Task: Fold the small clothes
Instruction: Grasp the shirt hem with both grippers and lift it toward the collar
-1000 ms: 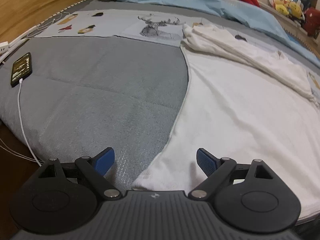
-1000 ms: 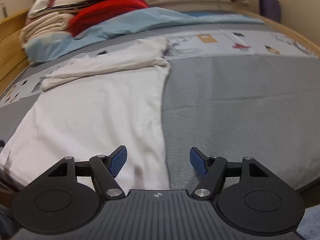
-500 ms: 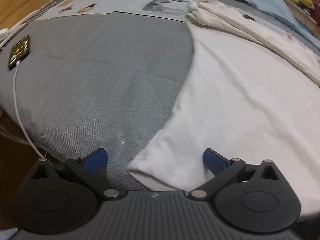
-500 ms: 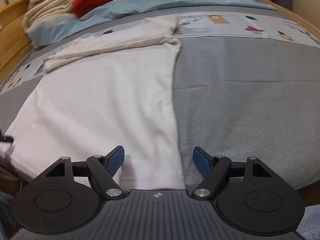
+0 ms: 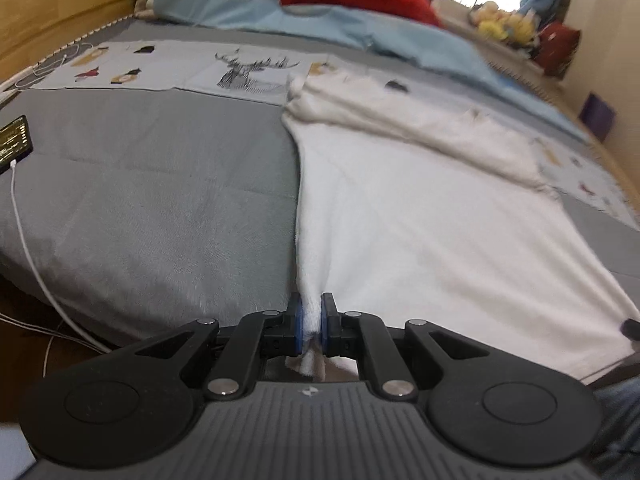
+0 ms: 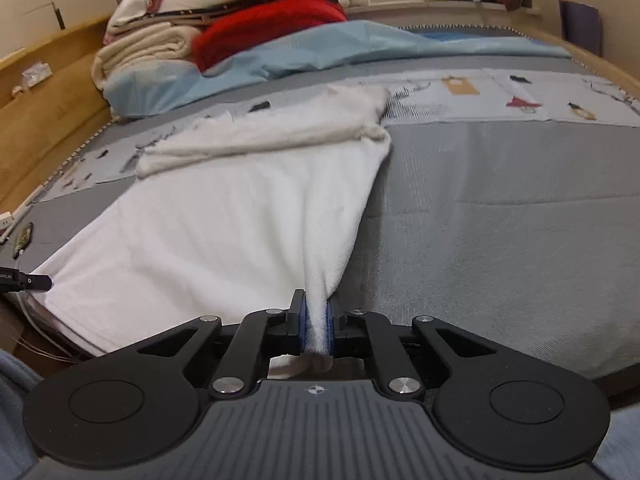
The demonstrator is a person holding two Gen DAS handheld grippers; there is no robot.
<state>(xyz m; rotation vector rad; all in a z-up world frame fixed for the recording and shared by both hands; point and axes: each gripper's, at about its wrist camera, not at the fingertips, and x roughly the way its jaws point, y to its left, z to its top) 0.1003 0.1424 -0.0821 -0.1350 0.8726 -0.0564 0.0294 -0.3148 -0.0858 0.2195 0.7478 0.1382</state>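
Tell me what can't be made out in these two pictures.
- Left wrist view: the cloth's near hem, hidden behind the left gripper, which has it pinched.
- Left wrist view: the phone is cut off by the picture's edge, its screen too small to read.
- Right wrist view: the cloth corner below the right gripper, shut on it, hidden by the gripper body.
- Both views: the far pile is blurred; single items are unclear.

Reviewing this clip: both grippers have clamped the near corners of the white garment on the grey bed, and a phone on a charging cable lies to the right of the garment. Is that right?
Not quite. The phone on its cable lies to the left of the white garment, as the left wrist view shows. The rest holds: the left gripper and the right gripper each pinch a near corner on the grey bed.
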